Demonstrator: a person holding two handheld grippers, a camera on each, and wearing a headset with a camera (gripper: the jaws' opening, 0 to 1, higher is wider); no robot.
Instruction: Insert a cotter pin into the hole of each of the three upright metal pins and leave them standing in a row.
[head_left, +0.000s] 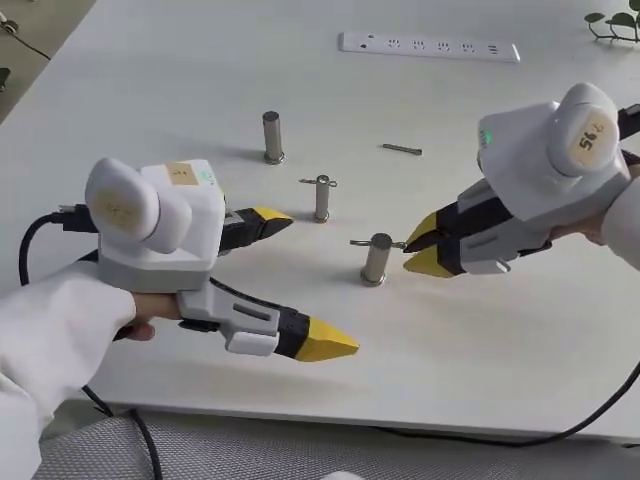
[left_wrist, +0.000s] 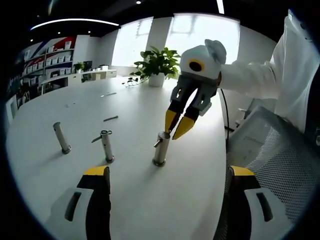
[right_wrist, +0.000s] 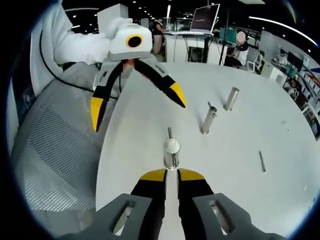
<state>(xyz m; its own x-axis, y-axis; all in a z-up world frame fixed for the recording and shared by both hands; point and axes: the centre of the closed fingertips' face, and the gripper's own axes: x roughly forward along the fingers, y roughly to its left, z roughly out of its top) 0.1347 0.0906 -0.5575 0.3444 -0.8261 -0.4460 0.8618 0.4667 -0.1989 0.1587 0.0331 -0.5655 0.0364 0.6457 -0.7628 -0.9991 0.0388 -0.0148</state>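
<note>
Three upright metal pins stand in a diagonal row on the white table (head_left: 150, 90). The far pin (head_left: 272, 137) is bare. A cotter pin crosses the top of the middle pin (head_left: 322, 198). The near pin (head_left: 377, 258) has a cotter pin (head_left: 360, 243) through it, its tip poking out on the left. My right gripper (head_left: 412, 247) is at that pin's right side, jaws nearly together on the cotter pin's head end. My left gripper (head_left: 305, 282) hovers wide open to the left of the pins, holding nothing. In the right gripper view, the near pin (right_wrist: 171, 152) stands just past the jaw tips.
A loose cotter pin (head_left: 401, 149) lies on the table behind the row. A white power strip (head_left: 430, 46) rests along the far edge, with a plant (head_left: 612, 24) at the far right. A mesh chair (right_wrist: 55, 150) sits by the table's near edge, and cables trail from both grippers.
</note>
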